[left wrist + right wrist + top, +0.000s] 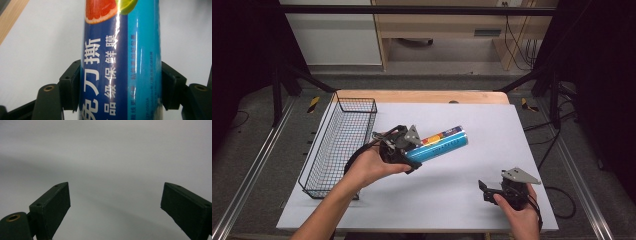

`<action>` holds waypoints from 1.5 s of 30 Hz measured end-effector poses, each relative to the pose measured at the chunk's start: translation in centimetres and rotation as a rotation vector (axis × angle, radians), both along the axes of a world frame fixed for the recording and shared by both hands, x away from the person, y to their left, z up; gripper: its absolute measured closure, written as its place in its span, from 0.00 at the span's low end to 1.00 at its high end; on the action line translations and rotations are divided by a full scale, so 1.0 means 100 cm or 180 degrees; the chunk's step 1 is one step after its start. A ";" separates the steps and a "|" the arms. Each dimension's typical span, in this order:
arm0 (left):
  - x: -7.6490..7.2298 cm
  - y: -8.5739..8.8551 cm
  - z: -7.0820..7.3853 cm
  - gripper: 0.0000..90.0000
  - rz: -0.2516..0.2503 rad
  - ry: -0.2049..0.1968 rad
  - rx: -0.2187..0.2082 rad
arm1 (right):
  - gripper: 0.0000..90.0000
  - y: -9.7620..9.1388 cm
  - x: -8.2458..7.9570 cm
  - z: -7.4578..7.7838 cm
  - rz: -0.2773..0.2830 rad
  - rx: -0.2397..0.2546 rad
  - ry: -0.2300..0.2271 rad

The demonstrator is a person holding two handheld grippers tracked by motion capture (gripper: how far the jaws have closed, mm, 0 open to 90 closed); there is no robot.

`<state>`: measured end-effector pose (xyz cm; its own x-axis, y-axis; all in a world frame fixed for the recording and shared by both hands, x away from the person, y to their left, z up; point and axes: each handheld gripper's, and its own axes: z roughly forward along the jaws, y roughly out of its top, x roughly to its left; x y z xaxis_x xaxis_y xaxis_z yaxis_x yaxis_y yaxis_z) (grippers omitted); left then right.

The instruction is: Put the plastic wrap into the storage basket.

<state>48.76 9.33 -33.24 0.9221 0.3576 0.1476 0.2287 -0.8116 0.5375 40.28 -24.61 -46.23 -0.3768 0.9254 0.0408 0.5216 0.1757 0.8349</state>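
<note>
Left hand-held gripper (pixel 404 150) is clamping the blue cling-film tube (pixel 439 144) above the desk (pixel 492 130), long axis pointing right and away. Wire basket (pixel 339 145) is sitting just left. Right hand-held gripper (pixel 492 192) is idling open, empty.

Blue tube (pixel 120 65), darker navy band with white characters, pink-red grapefruit slice and green lime printed near one end. Black claw (pixel 404 150) with grey plate. Black wire basket (pixel 343 145). Pale grey surface (pixel 492 130), light wood edge.

Wire basket (pixel 343 145) on white table (pixel 492 130), wooden shelf (pixel 437 25) behind
</note>
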 end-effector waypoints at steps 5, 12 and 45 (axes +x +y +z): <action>0.001 0.008 0.009 0.35 0.0077 -0.0029 0.0040 | 0.10 0.000 0.000 0.000 0.0010 -0.0002 -0.0016; -0.002 0.028 0.024 0.35 0.0246 -0.0132 0.0066 | 0.10 0.000 -0.001 0.000 0.0016 0.0006 -0.0018; -0.007 0.082 0.037 0.35 0.0642 -0.0198 0.0067 | 0.10 -0.002 -0.001 0.000 -0.0040 0.0005 -0.0008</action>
<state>48.10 17.56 -29.53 0.8210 0.5303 0.2114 0.3547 -0.7640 0.5391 40.20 -24.81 -46.28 -0.3652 0.9300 0.0414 0.5218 0.1677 0.8364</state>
